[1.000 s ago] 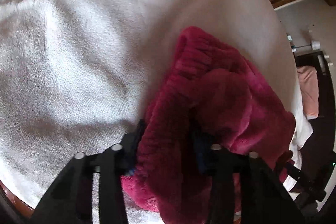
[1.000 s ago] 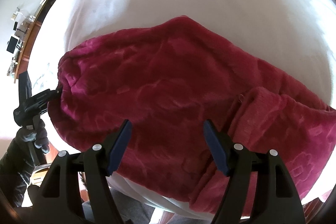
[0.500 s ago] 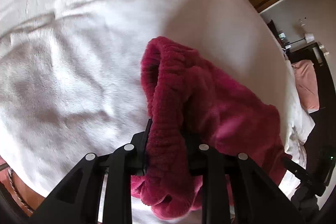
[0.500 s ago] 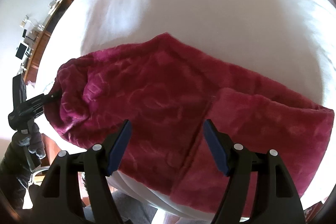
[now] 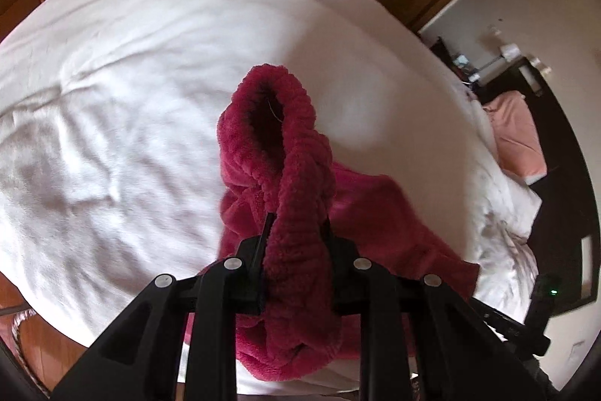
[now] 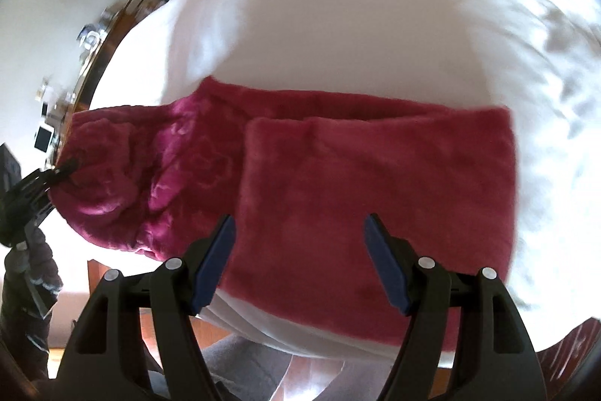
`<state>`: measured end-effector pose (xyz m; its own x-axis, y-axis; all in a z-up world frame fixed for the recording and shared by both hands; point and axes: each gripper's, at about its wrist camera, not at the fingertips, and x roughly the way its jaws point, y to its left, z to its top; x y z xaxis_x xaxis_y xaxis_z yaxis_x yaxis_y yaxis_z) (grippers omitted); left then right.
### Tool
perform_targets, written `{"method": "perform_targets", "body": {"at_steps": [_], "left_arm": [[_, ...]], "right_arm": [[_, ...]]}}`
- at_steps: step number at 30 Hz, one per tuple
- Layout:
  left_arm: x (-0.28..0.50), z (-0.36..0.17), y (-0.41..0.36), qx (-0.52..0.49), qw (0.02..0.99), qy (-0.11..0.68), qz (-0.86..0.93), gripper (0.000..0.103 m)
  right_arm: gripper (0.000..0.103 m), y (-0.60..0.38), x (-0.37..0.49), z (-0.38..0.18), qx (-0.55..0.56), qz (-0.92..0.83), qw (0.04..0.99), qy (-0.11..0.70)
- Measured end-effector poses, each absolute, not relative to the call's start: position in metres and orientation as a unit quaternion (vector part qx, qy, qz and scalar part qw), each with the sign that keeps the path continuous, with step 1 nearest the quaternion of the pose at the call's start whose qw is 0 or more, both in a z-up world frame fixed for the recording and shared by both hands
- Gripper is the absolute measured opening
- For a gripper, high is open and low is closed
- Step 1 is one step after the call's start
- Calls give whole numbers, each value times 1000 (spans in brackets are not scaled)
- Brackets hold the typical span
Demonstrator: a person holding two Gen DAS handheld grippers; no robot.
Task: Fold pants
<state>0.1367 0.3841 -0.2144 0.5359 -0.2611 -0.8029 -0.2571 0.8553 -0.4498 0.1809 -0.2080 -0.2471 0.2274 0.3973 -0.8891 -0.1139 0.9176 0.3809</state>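
Open-jawed right gripper (image 6: 298, 250) hovers over red pants (image 6: 375, 183) on white bedding (image 6: 357, 25).

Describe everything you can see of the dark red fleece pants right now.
The dark red fleece pants are plush, with a faint embossed pattern on the part nearest the left gripper. They lie across the white bed cover, one layer already folded over another with a straight edge. The ribbed elastic waistband is bunched and lifted off the cover, pinched in the left gripper, its opening gaping above. The right gripper hangs open above the flat folded part, not gripping it.
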Motion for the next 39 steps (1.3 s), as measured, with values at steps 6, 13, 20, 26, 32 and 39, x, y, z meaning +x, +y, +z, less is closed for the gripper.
{"method": "perform_targets", "body": {"at_steps": [6, 13, 20, 26, 32, 39], "left_arm": [[132, -185, 315, -245, 848, 468, -44, 21], [135, -163, 231, -221, 850, 466, -103, 20], [140, -176, 179, -202, 837, 491, -133, 20], [148, -182, 134, -189, 828, 501, -166, 20], [156, -194, 79, -152, 815, 518, -212, 21], [164, -241, 46, -125, 770, 591, -206, 31]], "right_arm": [[72, -250, 161, -245, 138, 151, 781, 590], [72, -292, 140, -245, 160, 140, 787, 579], [72, -327, 121, -251, 186, 120, 785, 578], [72, -335, 116, -255, 197, 117, 782, 580], [72, -342, 113, -258, 201, 118, 781, 580], [72, -339, 113, -262, 202, 120, 777, 584]]}}
